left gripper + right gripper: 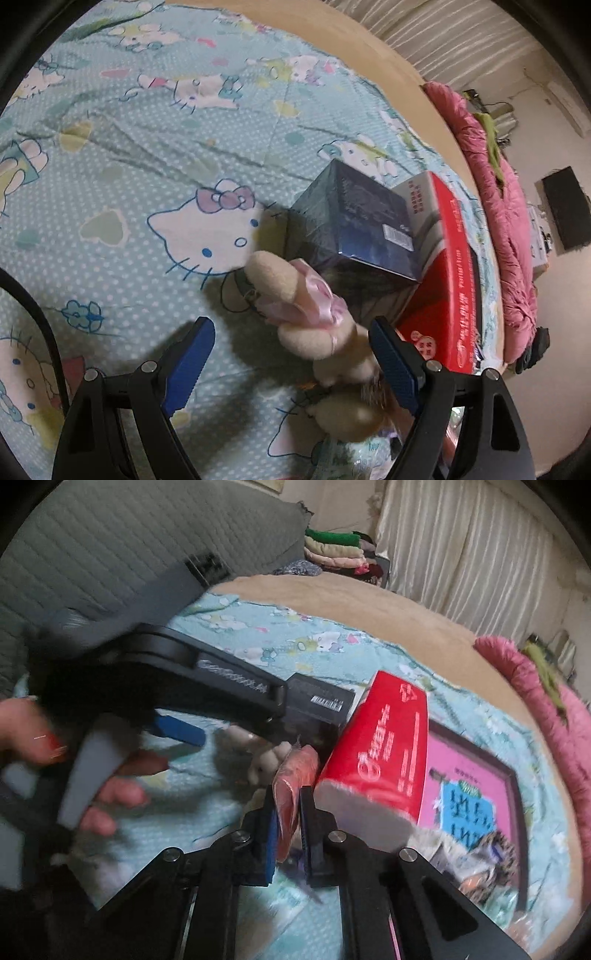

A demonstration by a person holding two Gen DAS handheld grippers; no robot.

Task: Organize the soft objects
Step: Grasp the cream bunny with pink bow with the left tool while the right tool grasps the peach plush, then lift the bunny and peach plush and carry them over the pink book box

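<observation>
Below, a pale blue cartoon-cat bedsheet (129, 155) covers most of the bed, with a tan blanket (332, 48) showing along its far edge and a pink quilt (495, 184) bunched at the far right. A red box (448, 266) lies on the sheet at right; touching its left side stands a dark blue box (354, 221). In the right wrist view a pink framed picture (469, 775) lies flat on the sheet to the right of the red box.

Left gripper (291, 362): jaws spread wide, gripping nothing. A cream plush toy (325, 332) with a pink satin ribbon (314, 299) lies on the sheet between the fingers, closer to the right finger, just near of the dark blue box; whether it touches that finger cannot be told.

Right gripper (287, 823): jaws drawn close, pinching a thin orange pouch (295, 775) that stands on edge between the blue pads, just left of the red box. The plush toy sits just beyond the pouch. The person's hand (110, 790), at the left of this view, grasps the left gripper's handle.
</observation>
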